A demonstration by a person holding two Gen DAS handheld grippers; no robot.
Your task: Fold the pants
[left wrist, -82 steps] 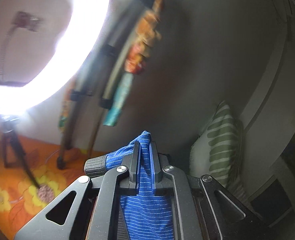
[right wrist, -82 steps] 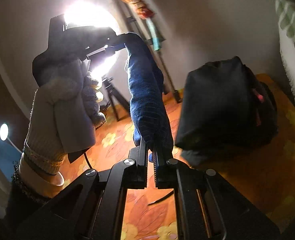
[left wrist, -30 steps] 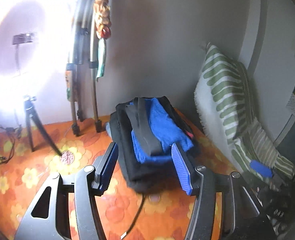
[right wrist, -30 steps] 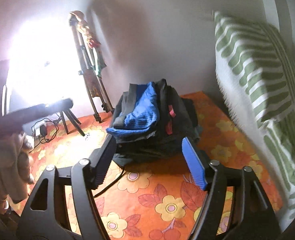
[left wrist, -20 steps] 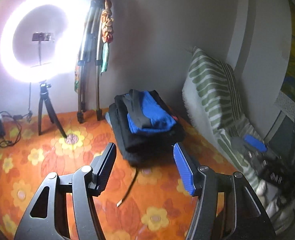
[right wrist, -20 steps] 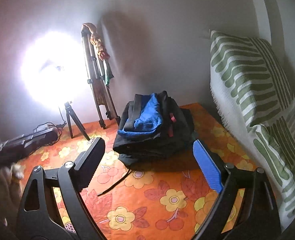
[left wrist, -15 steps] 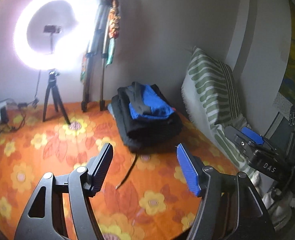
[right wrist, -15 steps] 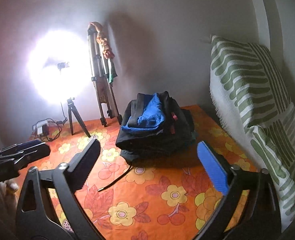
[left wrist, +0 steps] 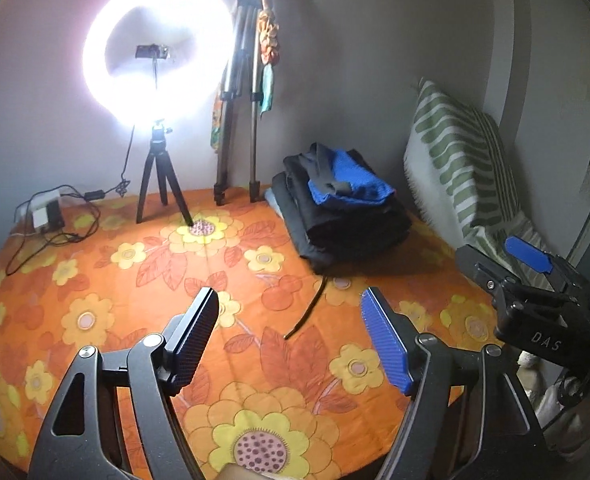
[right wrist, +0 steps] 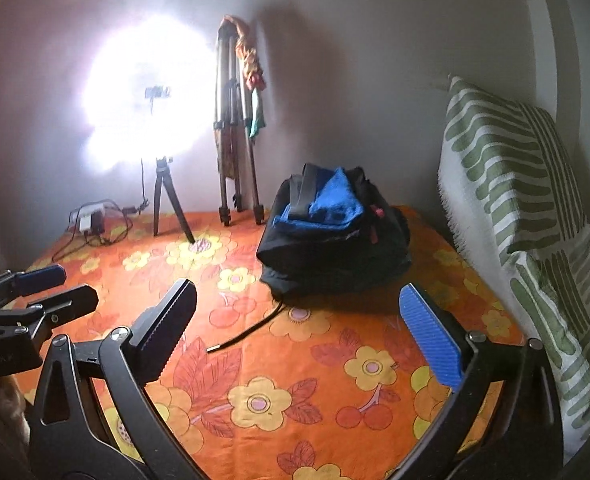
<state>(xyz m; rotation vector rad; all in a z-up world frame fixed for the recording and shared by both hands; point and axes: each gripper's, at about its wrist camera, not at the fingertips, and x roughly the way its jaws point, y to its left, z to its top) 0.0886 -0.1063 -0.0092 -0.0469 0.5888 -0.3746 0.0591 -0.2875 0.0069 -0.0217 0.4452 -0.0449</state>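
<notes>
Right now you are holding the left gripper (left wrist: 289,330) with its jaws spreading wider and nothing between them, its black and blue ribbed pads hanging above the orange flower-print sheet (left wrist: 135,280). Your right gripper (right wrist: 297,322) is standing spread very wide and is gripping nothing either, hovering over the same sheet; it is showing at the right edge of the left wrist view (left wrist: 531,300). Between and beyond both grippers a thin black cord (right wrist: 247,334) is trailing from a stack of folded dark clothes (left wrist: 351,232). Resting on top of that stack are the folded bright blue pants (left wrist: 355,186), crossed by a dark strap, well apart from both grippers. A green-and-white striped pillow (right wrist: 523,216) is leaning beside the stack, and a glowing ring light on a small tripod (left wrist: 157,76) is shining against the far wall.
</notes>
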